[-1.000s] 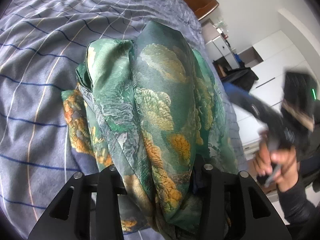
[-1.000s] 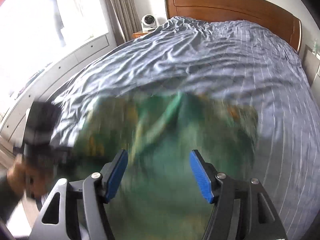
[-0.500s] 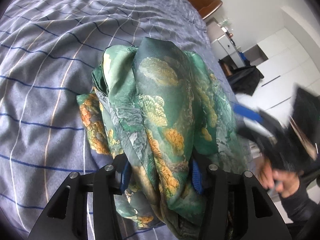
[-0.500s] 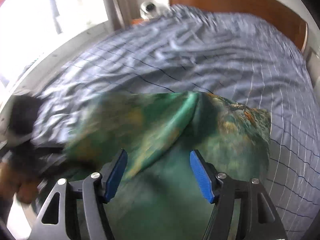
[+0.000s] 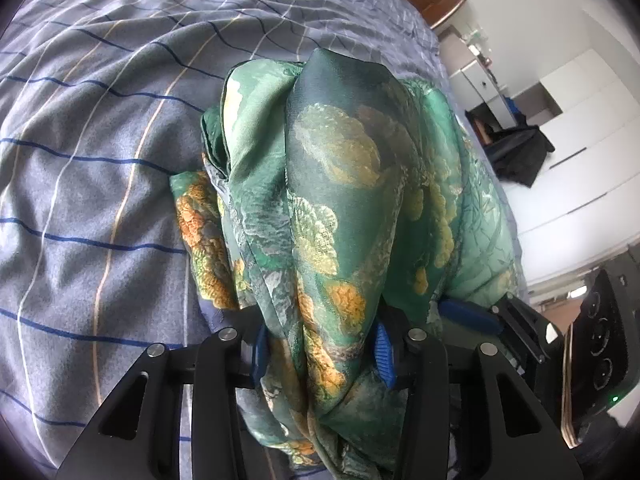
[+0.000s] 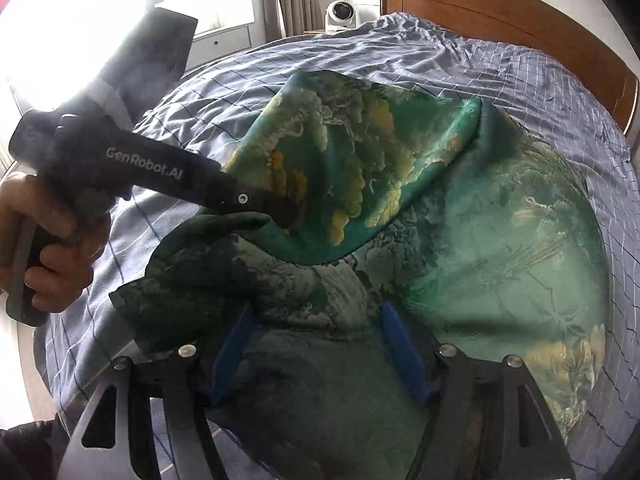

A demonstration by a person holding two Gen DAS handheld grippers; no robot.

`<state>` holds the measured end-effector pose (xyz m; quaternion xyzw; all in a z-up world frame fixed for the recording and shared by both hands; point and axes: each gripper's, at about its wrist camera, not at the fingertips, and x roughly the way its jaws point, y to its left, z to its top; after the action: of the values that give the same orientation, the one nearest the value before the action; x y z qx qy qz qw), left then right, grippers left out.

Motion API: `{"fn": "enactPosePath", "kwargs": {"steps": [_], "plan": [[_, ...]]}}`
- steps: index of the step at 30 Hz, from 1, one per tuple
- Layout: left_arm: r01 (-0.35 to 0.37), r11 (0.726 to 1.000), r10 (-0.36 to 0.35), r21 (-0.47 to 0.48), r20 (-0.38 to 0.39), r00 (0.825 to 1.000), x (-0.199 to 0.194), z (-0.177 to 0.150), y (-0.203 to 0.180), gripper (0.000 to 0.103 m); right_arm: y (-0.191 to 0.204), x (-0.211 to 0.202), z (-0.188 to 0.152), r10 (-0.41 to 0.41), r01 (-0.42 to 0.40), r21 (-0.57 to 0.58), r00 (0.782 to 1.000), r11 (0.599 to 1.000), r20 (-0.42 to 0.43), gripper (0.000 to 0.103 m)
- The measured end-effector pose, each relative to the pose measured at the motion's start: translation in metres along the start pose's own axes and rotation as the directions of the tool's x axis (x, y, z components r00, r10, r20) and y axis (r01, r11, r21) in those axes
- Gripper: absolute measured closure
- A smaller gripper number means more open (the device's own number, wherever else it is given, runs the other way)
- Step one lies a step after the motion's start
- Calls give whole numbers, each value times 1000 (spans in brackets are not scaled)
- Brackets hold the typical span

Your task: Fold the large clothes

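Observation:
A green satin garment with gold and orange print lies heaped on the bed. A thick bunch of it runs between the blue pads of my left gripper, whose jaws are closing and press on it. In the right wrist view that left gripper comes in from the left in a hand, its tip buried in a raised fold of the garment. My right gripper sits low at the near edge with its jaws wide and opening. Dark folds lie loosely between its pads. One blue finger of the right gripper shows under the hem.
The bed cover is grey-blue with thin check lines and lies wrinkled. A wooden headboard closes the far end, with a white fan beside it. White cupboards and a dark bag stand past the bed's right side.
The right gripper has come down from the air onto the garment's near edge, and cloth now lies between its fingers. The left gripper keeps its hold on the bunch.

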<state>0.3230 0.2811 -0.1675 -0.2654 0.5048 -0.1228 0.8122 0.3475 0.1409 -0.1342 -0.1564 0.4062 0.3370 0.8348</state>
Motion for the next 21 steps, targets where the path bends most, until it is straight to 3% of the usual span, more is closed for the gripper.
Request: {"fn": "enactPosePath", "kwargs": {"steps": [3, 6, 11, 13, 17, 21], "plan": [[36, 999, -36, -6, 16, 999, -10, -2, -2, 54, -1, -17, 1, 18, -19, 14, 999, 1000, 30, 35], [20, 1000, -20, 7, 26, 999, -17, -2, -7, 50, -6, -56, 2, 39, -43, 45, 996, 998, 83, 35], [-3, 1000, 3, 25, 22, 1000, -14, -1, -11, 50, -35, -131, -33, -9, -8, 98, 985, 995, 173, 35], [3, 1000, -3, 5, 24, 1000, -11, 0, -8, 49, -43, -134, -47, -7, -11, 120, 988, 993, 151, 35], [-7, 1000, 9, -27, 43, 999, -11, -2, -7, 48, -49, -89, -66, 7, -12, 136, 999, 991, 37, 33], [-29, 999, 30, -22, 59, 998, -28, -5, -18, 42, -40, -89, -71, -46, 38, 131, 997, 991, 59, 30]]}}
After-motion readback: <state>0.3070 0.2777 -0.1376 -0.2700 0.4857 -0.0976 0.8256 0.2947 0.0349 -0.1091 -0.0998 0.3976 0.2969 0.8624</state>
